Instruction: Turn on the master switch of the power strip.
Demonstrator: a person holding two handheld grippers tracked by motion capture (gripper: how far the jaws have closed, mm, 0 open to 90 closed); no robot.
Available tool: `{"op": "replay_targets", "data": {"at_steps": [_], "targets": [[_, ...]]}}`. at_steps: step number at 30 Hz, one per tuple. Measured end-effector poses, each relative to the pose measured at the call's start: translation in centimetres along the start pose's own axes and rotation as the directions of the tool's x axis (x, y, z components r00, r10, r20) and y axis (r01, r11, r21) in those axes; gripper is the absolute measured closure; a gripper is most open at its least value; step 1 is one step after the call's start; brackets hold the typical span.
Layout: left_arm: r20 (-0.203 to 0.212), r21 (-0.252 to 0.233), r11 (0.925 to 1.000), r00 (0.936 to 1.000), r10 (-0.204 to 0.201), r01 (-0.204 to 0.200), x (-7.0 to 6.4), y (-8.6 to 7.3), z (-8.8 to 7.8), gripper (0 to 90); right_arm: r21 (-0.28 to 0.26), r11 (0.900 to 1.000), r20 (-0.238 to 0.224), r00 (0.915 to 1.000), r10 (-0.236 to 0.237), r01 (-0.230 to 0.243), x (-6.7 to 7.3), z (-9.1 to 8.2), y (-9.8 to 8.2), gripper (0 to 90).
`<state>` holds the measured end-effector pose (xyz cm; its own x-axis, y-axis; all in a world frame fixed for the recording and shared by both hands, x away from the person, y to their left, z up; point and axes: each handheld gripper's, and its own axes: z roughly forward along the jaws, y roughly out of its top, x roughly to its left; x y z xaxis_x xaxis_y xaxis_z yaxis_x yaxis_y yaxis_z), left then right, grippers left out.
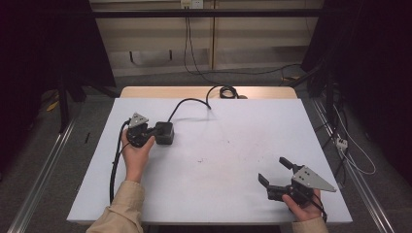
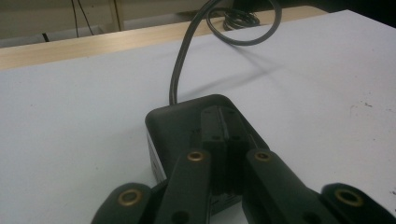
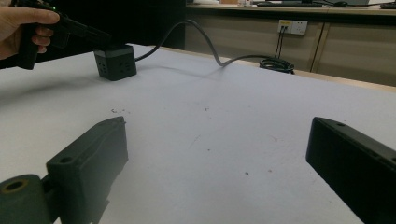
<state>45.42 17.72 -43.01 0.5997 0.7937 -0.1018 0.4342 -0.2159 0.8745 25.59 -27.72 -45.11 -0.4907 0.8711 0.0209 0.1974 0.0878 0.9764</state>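
On the counter (image 1: 218, 160), the black power cube (image 1: 164, 132) should be pressed squarely by the left gripper's (image 2: 223, 140) closed jaws, the right gripper's (image 1: 275, 175) jaws being held open.

A white table (image 1: 218, 145) lies under both tools; a wall socket (image 3: 292, 26) sits far beyond them, cables (image 1: 194, 58) hanging below.

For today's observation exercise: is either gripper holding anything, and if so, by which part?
Nothing is held. The left gripper is shut, its tips pressed together and resting on top of the black cube socket, not gripping it. The right gripper is open above bare table.
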Motion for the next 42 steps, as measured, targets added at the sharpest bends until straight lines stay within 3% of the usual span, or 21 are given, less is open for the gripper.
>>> {"op": "replay_targets", "data": {"at_steps": [20, 23, 38, 42], "targets": [[-0.012, 0.006, 0.9996, 0.9996, 0.026, -0.026, -0.12, 0.05, 0.01, 90.0, -0.001, 1.000, 0.002, 1.0000, 0.000, 0.000, 0.03, -0.04, 0.04, 4.9], [-0.003, 0.000, 1.0000, 1.0000, 0.005, -0.005, -0.10, -0.03, 0.04, 90.0, -0.001, 1.000, 0.002, 1.0000, 0.000, 0.000, 0.02, -0.05, 0.04, 4.8], [-0.009, 0.003, 0.9997, 0.9997, 0.025, -0.025, -0.20, 0.01, 0.05, 90.0, -0.002, 1.000, 0.006, 1.0000, -0.001, 0.001, 0.06, -0.05, 0.05, 4.8], [0.000, 0.002, 1.0000, 1.0000, 0.009, -0.009, -0.07, -0.03, 0.04, 90.0, -0.003, 1.000, 0.006, 1.0000, -0.001, 0.001, 0.06, -0.06, 0.06, 4.8]]}}
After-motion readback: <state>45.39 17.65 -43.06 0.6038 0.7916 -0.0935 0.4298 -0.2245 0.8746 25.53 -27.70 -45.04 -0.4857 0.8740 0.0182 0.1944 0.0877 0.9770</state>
